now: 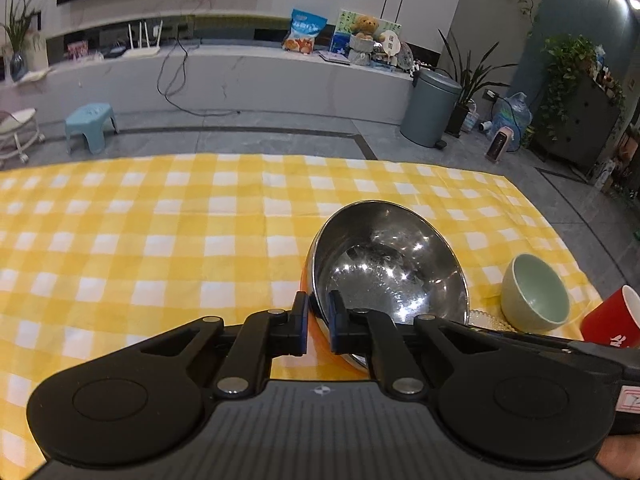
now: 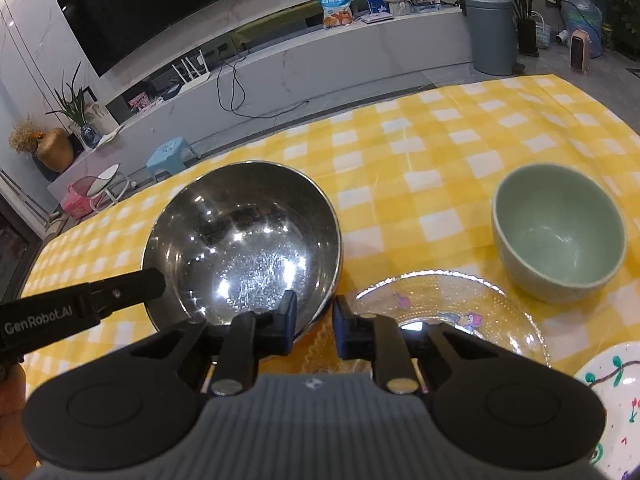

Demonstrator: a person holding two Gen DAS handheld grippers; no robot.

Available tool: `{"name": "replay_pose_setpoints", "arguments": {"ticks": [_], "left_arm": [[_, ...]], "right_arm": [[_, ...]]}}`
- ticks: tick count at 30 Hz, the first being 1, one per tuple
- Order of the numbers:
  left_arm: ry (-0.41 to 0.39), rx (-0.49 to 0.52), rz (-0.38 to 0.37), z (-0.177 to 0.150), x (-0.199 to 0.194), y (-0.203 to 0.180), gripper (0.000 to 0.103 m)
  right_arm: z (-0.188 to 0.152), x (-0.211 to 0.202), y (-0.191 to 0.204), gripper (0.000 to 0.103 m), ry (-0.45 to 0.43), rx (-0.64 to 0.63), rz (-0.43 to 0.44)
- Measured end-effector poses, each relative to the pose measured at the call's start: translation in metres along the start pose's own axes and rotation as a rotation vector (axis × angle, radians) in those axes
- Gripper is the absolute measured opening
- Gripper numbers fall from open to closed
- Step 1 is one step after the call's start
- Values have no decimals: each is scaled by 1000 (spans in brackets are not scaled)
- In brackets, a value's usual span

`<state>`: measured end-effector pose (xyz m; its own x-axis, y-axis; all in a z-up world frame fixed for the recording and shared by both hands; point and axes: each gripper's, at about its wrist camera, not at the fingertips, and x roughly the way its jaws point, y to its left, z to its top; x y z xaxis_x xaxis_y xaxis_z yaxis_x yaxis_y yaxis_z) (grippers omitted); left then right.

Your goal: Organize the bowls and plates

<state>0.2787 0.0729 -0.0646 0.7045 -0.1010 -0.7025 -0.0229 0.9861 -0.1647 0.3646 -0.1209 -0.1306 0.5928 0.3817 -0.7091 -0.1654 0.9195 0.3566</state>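
- The left gripper point(image 1: 318, 322) has its two jaws nearly together on the near rim of the steel bowl point(image 1: 386, 264); one pad sits on the orange outer wall and the other on the shiny inside, so the rim is pinched between them.
- The right gripper point(image 2: 315, 326) also grips this steel bowl point(image 2: 244, 240), at the near right part of its rim. Its left pad is inside the bowl and its right pad is outside, with only a narrow gap between them.
- In the right wrist view the left gripper point(image 2: 154, 282) comes in from the left edge, and its black finger reaches the left rim of the bowl.
- The steel bowl stands on the yellow checked tablecloth point(image 1: 140, 240). In the left wrist view it looks tilted, with the opening turned toward the camera.
- Just to the right of the steel bowl lies a clear glass plate point(image 2: 460, 312) with small cartoon figures on it. The bowl's edge is next to the plate's rim; I cannot tell if they touch.
- A pale green ceramic bowl point(image 2: 560, 240) stands upright behind the glass plate, on its far right side, near the plate's rim.
- A white plate with painted flowers point(image 2: 612, 400) shows at the lower right edge of the right wrist view, just beside the glass plate.
- A red cup point(image 1: 610, 318) shows at the right edge of the left wrist view, near the green bowl point(image 1: 534, 292).
- Behind the table there are a grey bin point(image 1: 430, 108) and a blue stool point(image 1: 91, 122) on the floor.
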Motion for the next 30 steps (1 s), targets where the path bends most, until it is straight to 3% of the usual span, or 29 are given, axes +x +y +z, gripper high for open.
{"name": "replay_pose_setpoints", "arguments": {"ticks": [22, 30], "left_arm": [[-171, -59, 22, 13, -88, 0, 8], [-208, -66, 37, 3, -125, -5, 8]], "right_arm": [[9, -92, 36, 16, -141, -12, 113], [4, -131, 49, 16, -159, -7, 159]]}}
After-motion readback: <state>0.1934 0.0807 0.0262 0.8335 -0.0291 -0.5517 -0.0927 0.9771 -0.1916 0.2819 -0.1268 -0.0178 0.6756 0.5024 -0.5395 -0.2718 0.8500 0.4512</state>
